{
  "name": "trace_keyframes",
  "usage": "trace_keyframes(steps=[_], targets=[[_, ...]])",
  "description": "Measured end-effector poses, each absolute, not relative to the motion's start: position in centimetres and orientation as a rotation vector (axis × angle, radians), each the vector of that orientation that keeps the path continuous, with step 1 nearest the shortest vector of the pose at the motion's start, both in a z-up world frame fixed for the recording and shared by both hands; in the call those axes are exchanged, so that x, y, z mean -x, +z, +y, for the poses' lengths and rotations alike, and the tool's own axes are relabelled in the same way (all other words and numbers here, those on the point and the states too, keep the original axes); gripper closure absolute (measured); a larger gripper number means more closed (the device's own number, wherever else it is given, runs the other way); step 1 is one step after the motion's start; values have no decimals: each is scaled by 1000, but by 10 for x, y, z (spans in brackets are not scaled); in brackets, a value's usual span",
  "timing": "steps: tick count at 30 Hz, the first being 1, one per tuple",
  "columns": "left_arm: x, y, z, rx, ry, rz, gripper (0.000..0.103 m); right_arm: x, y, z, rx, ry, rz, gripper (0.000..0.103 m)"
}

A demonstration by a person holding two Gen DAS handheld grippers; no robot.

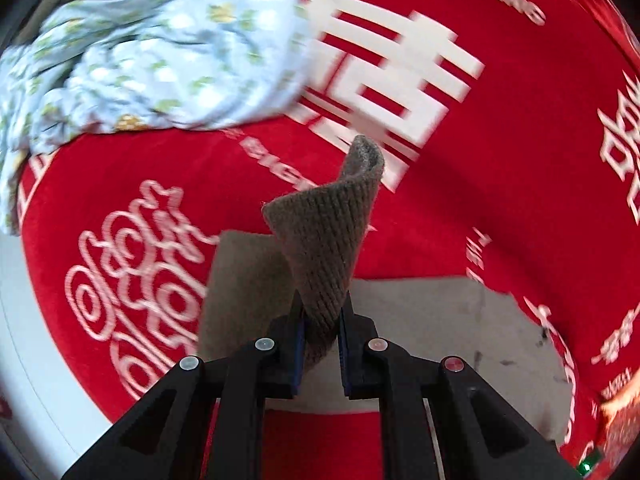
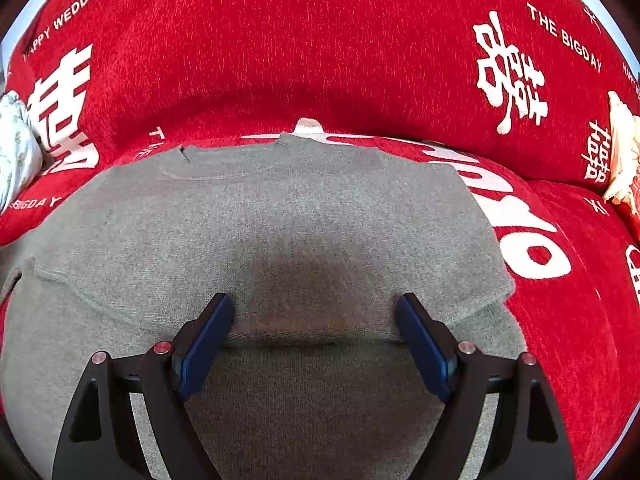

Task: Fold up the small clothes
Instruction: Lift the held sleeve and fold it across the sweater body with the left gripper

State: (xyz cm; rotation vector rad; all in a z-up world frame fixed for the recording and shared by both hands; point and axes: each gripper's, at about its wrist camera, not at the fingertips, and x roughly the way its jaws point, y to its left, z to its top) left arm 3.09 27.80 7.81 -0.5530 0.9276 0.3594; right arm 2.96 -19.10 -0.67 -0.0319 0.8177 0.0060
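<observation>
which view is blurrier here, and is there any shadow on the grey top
Left wrist view: motion-smeared, the white characters on the red cover and the floral cloth streak, while the ribbed cuff held in the left tool stays sharp. Right wrist view: crisp, with a soft dark shadow on the grey top between the open right tool fingers; fisheye bending in both.

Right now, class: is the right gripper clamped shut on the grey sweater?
No: the right gripper stands wide open, its pads resting apart on the flat grey sweater.

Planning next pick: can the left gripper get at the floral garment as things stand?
Probably not yet: the left gripper is shut on the grey sweater's cuff. Otherwise, only bare red cover lies before the floral garment.
</observation>
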Motion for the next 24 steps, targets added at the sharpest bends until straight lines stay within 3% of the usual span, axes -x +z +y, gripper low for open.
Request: trace_keyframes(steps=[12, 24], targets=[[-68, 81, 130, 382, 203, 1048, 88, -28, -7, -195, 5, 26, 814, 17], [-94, 100, 52, 277, 153, 1056, 88, -25, -3, -201, -33, 71, 815, 16]])
